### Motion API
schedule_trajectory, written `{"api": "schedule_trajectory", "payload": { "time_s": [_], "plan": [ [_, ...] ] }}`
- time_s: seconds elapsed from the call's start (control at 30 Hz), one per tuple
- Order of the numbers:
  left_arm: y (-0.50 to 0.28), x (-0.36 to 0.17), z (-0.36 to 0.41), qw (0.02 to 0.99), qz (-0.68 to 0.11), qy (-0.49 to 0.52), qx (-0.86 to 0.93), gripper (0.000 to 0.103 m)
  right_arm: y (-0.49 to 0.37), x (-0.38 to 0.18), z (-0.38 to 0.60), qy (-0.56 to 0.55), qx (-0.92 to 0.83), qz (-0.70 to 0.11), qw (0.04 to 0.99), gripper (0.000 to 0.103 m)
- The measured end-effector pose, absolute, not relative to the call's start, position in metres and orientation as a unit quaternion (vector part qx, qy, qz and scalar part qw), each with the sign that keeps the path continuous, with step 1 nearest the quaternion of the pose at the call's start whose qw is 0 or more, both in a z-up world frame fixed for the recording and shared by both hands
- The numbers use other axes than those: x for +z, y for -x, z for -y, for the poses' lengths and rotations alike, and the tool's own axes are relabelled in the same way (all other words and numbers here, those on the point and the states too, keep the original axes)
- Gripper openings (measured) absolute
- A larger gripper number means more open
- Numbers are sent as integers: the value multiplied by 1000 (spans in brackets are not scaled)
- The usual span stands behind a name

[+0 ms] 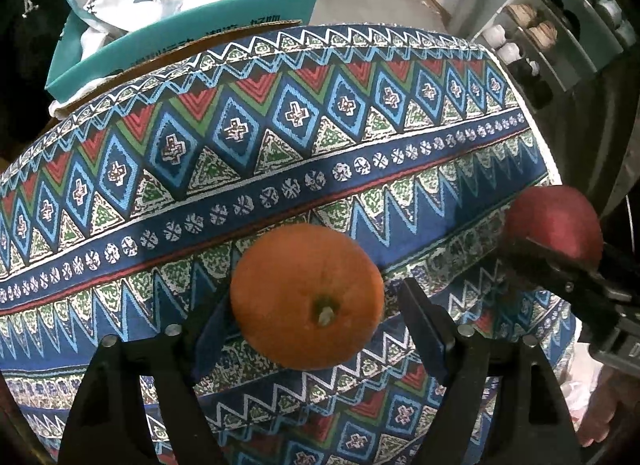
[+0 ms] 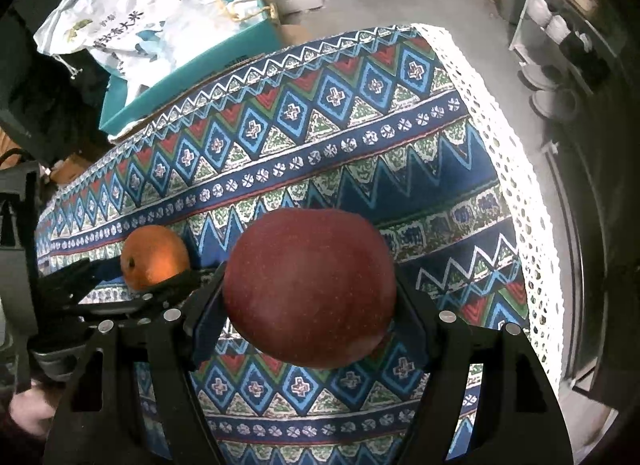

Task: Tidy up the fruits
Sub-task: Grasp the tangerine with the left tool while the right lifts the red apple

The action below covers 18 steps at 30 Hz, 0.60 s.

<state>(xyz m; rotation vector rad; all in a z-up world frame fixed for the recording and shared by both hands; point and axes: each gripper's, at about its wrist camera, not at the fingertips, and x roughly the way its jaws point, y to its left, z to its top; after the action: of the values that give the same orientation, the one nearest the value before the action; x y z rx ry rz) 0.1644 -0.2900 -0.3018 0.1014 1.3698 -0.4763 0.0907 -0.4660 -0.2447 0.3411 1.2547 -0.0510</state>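
The left gripper [image 1: 308, 329] points steeply down over the patterned worktop [image 1: 280, 169] with the orange [image 1: 307, 296] between its fingers [image 1: 214, 329], stem end facing the camera. The left pad seems to touch the peel, while a thin gap shows at the right pad, so I cannot tell whether the fruit is truly pinched or merely bracketed. If the fruit is being set down, the fingers should spread evenly only once it rests on the cloth, since a round fruit rolls easily.

To the right, just beside it, the right gripper [image 2: 310, 305] has its fingers [image 2: 208, 317] closed on the red apple [image 2: 310, 285], both pads pressing its sides, the fruit filling the span. It looks lifted slightly off the cloth. No bowl or tray is visible; a teal box [image 1: 192, 25] sits beyond the far edge. The apple should stay clear of the orange to avoid knocking it.
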Motion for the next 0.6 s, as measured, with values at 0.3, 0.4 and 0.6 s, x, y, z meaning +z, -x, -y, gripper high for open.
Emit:
{"api": "schedule_trajectory", "payload": {
  "time_s": [0.3,0.4,0.6],
  "plan": [
    [-156,-296,283,761,-607,-69,-217,68,-91,-241,453,-131,-16,-582,803,74],
    [-154,-289,274,761,-606,-63,-224,68,-90,-236,450,-126,-11,-577,807,74],
    [-146,-264,259,776,-586,-70,-221,68,-84,-220,443,-113,-9,-564,818,74]
  ]
}}
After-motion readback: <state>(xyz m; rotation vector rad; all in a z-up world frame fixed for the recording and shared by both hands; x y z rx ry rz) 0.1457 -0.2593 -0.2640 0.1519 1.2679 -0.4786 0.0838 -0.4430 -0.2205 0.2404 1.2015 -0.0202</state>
